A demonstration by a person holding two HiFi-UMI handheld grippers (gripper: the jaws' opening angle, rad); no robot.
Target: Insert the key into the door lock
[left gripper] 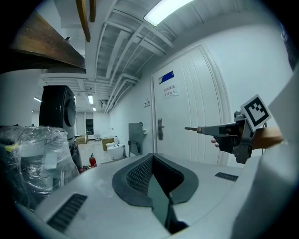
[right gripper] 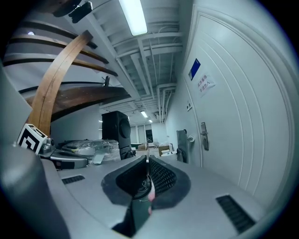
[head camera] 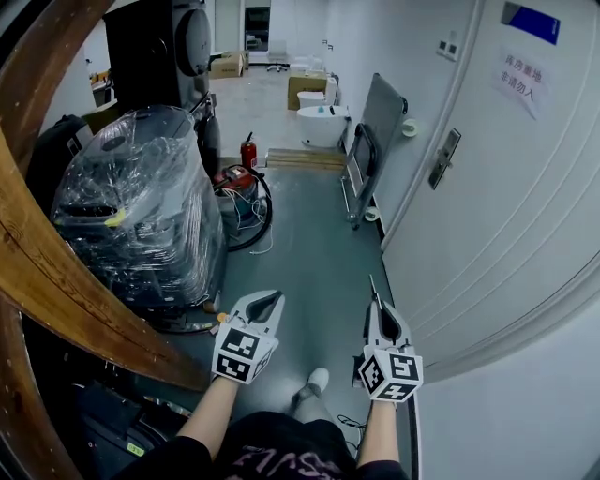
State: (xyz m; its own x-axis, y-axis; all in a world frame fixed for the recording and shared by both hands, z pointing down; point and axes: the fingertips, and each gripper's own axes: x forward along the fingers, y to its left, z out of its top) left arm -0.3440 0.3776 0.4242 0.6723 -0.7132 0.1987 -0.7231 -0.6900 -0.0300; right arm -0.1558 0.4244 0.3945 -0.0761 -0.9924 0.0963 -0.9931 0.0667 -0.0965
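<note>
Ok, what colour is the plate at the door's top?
The plate is blue, clearest in the head view.

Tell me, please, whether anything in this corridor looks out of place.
Yes. A white toilet bowl stands on the open corridor floor at the far end, near a cardboard box, an odd place for it. Cables lie in a loose tangle beside the plastic-wrapped machine.

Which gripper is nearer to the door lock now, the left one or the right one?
Right. The right gripper, holding the key, is beside the door, the lock ahead of it; the left gripper is farther out over the floor.
</note>
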